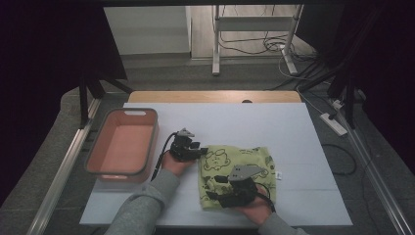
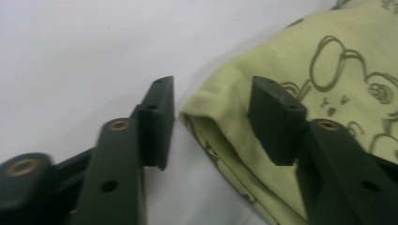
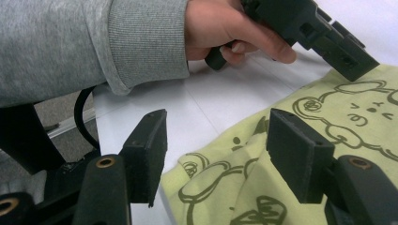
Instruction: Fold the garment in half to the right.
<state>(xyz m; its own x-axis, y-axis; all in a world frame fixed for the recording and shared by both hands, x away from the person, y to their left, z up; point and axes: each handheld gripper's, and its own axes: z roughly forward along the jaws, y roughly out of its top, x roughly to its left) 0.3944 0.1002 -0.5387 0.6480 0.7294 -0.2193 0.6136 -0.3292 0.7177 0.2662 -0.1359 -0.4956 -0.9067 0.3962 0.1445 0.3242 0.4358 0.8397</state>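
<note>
Yellow-green cotton, printed with cartoon bears, lies folded into a rough square on the white tabletop (image 1: 293,147): this folded cloth (image 1: 240,166) sits toward five o'clock of the surface, with the salmon-pink bin (image 1: 98,142) well apart at nine o'clock of it. The left claw (image 1: 195,147) stands at the cloth's ten-o'clock corner, released, its pads straddling the folded edge (image 2: 206,117) without pressing on it. The right claw (image 1: 222,188) hovers over the cloth's near-left corner at seven o'clock, likewise released, one pad over the bare tabletop and the other over the fabric (image 3: 234,187). The main risk, as I judge it, is a shallow pinch: if either claw closes while only the top layer lies between its pads, a lift would peel that layer off and the fold would open. The left claw's outer pad (image 2: 157,122) rests close to the tabletop, so closing could scrape the surface and push the edge away instead of catching it. Uneven timing between the two hands could drag the cloth askew or bunch it. A carry toward the bin could also let the free far edge droop and snag on the rim.
</note>
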